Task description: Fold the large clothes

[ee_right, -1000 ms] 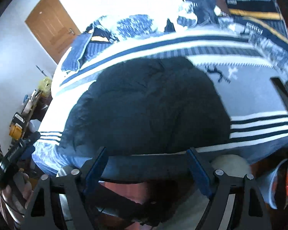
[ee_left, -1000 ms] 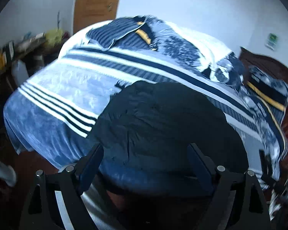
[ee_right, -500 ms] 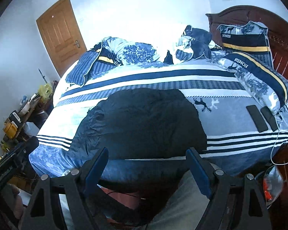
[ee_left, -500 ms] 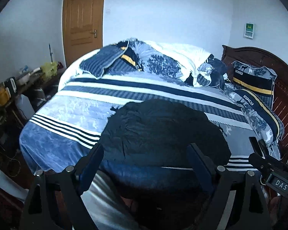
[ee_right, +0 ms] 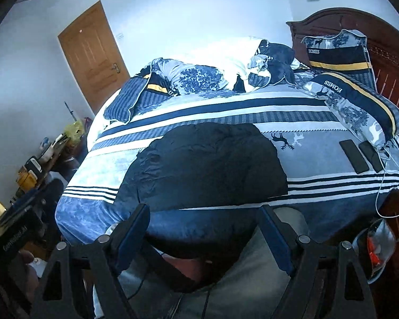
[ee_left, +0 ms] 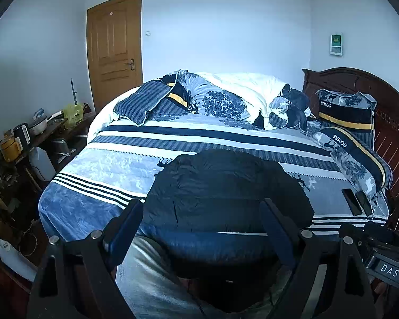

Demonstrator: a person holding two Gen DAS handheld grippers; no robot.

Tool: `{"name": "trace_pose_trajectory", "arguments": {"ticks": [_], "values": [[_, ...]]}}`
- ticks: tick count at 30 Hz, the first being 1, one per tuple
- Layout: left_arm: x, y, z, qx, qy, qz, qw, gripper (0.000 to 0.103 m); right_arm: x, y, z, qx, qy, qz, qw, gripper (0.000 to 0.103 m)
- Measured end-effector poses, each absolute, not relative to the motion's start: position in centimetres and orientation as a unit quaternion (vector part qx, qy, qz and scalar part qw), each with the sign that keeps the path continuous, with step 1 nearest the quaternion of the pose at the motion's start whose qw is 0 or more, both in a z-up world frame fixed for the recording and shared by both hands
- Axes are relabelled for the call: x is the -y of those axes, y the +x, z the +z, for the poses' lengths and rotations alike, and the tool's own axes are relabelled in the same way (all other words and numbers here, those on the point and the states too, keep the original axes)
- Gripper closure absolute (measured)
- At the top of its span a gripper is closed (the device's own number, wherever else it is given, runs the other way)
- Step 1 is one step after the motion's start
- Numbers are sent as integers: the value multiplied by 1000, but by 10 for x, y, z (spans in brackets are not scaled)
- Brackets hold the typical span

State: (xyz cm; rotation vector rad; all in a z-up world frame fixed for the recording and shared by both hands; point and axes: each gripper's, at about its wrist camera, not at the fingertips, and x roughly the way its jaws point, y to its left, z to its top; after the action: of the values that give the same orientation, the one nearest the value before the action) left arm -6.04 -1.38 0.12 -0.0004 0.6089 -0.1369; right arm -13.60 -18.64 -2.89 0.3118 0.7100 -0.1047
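A dark navy padded jacket (ee_left: 226, 188) (ee_right: 207, 167) lies folded into a compact block on the blue striped bedspread (ee_left: 106, 170) (ee_right: 319, 170), near the bed's front edge. My left gripper (ee_left: 202, 218) is open and empty, held back from the bed above the person's grey-trousered legs (ee_left: 151, 279). In the right wrist view my right gripper (ee_right: 202, 220) is open too, with nothing between its fingers. Both stand apart from the jacket. The right gripper's body (ee_left: 385, 263) shows at the lower right of the left wrist view.
Two dark phones (ee_right: 359, 155) lie on the bedspread's right side near patterned pillows (ee_right: 359, 98) and a wooden headboard (ee_left: 391, 122). A bunched duvet (ee_left: 226, 98) fills the far side. A cluttered side table (ee_left: 26, 138) stands left; a brown door (ee_left: 114, 47) is behind.
Both grippers have pulled back and up from the jacket, so the whole bed and room now show. The jacket has not moved and both jaws stay wide.
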Motion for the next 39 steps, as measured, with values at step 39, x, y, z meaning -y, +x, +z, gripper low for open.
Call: {"name": "trace_pose_trajectory", "arguments": {"ticks": [39], "values": [[14, -65, -6, -306, 24, -33, 951, 9, 171, -136, -29, -348, 112, -44, 930, 17]]}}
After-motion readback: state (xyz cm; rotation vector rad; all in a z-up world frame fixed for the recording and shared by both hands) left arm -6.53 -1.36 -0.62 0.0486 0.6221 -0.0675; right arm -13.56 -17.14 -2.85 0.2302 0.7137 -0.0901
